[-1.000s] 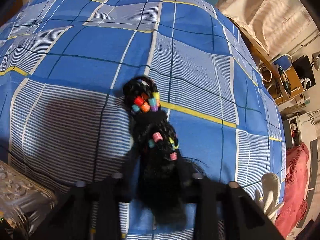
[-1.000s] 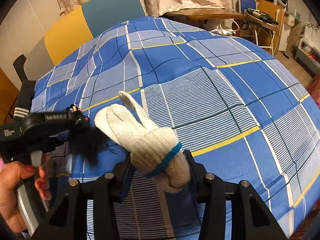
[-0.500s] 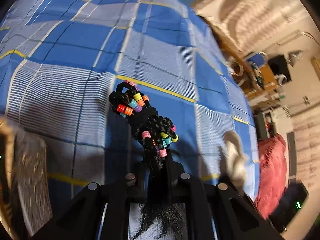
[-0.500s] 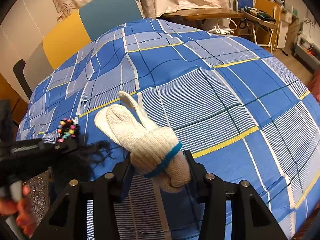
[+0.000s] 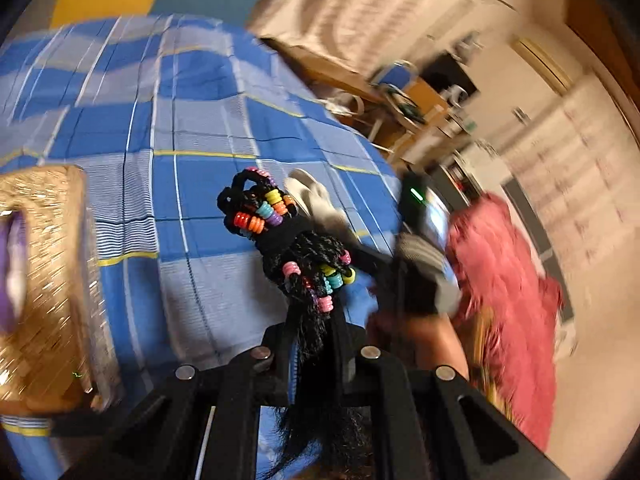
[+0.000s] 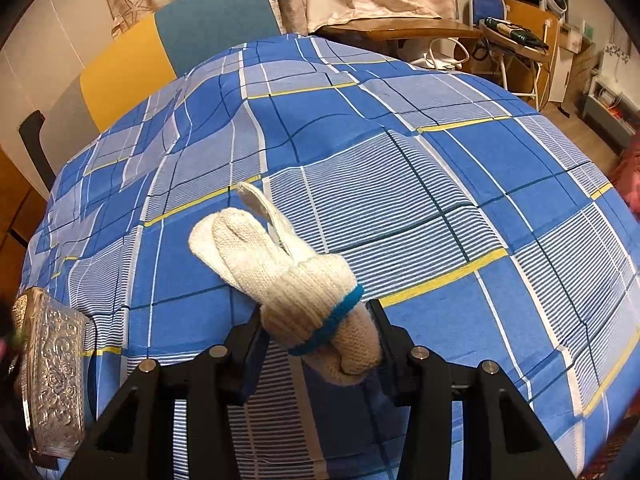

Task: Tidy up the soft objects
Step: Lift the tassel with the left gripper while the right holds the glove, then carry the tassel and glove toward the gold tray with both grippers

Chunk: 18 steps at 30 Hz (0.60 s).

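The left gripper [image 5: 316, 344] is clamped tight on the loose, wispy end of a black braided hairpiece [image 5: 298, 256] strung with glossy, ring-shaped plastic beads in many colours, held clear above the blue plaid bedspread [image 5: 168, 120]. The right gripper [image 6: 320, 336] is closed on the ribbed, blue-banded cuff of a cream knitted glove [image 6: 276, 268], whose rounded fingers lie out over the bedspread. At the left edge of the bed stands a box with embossed, scroll-patterned metallic walls [image 6: 56, 372].
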Each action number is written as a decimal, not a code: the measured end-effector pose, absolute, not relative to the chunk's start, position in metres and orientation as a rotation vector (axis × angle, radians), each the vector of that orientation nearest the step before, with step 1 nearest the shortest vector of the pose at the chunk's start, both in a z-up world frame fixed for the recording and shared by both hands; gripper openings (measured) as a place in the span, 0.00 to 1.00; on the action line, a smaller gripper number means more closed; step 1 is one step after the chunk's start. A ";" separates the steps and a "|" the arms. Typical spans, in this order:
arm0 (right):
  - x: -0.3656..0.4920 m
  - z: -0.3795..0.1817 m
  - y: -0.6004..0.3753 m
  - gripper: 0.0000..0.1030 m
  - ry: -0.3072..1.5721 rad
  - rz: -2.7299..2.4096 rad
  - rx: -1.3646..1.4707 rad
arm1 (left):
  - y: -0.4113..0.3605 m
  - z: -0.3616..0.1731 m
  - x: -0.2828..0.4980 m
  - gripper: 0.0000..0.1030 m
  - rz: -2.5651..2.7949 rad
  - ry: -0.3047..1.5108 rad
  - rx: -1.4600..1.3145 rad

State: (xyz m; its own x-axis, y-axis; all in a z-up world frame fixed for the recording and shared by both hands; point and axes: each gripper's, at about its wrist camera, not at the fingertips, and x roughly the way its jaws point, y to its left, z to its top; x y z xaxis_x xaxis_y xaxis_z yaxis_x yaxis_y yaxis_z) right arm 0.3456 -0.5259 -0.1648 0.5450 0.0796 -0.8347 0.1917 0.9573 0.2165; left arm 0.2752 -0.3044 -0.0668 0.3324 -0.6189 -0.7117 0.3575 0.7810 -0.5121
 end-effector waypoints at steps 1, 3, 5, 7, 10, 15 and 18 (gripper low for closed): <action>0.345 -0.165 -0.527 0.46 0.996 -0.071 0.297 | -0.298 -0.062 0.263 0.11 -0.676 1.040 -0.269; 0.344 -0.165 -0.528 0.46 0.997 -0.077 0.298 | -0.285 -0.052 0.241 0.11 -0.699 1.013 -0.226; 0.344 -0.166 -0.529 0.46 1.002 -0.074 0.312 | -0.269 -0.042 0.221 0.11 -0.731 0.981 -0.202; 0.343 -0.168 -0.530 0.46 1.009 -0.073 0.325 | -0.254 -0.034 0.203 0.11 -0.737 0.955 -0.168; 0.342 -0.168 -0.530 0.46 1.010 -0.074 0.326 | -0.223 -0.025 0.184 0.11 -0.744 0.932 -0.177; 0.340 -0.159 -0.530 0.46 0.970 -0.079 0.311 | -0.158 -0.007 0.166 0.11 -0.672 0.865 -0.184; 0.340 -0.156 -0.533 0.46 0.960 -0.075 0.332 | -0.110 -0.004 0.168 0.11 -0.585 0.853 -0.178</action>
State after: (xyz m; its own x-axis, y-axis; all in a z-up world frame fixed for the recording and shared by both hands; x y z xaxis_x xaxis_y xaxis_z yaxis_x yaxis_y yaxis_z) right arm 0.3395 -0.5331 -0.1563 0.5755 0.0834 -0.8135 0.2081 0.9471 0.2444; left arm 0.1682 -0.1099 -0.0040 0.5128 -0.5525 -0.6571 0.4143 0.8296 -0.3742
